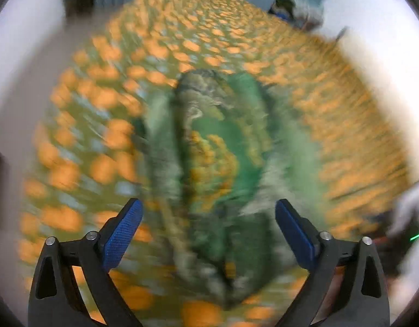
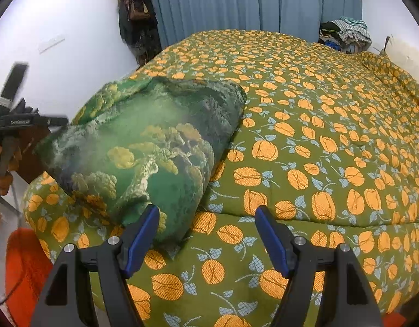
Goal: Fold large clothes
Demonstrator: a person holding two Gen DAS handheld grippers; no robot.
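With both my left gripper [image 1: 208, 212] and right gripper [image 2: 206, 219] wide open and empty, I judge the green garment [image 2: 144, 147], bundled on the bedspread [image 2: 332, 125], needs regrasping at an edge.

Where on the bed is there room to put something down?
The wide stretch of orange-flowered bedspread right of the green folded garment, up to the blue curtain, is bare. The left edge is crowded by that garment, and the far right corner by a clothes pile.
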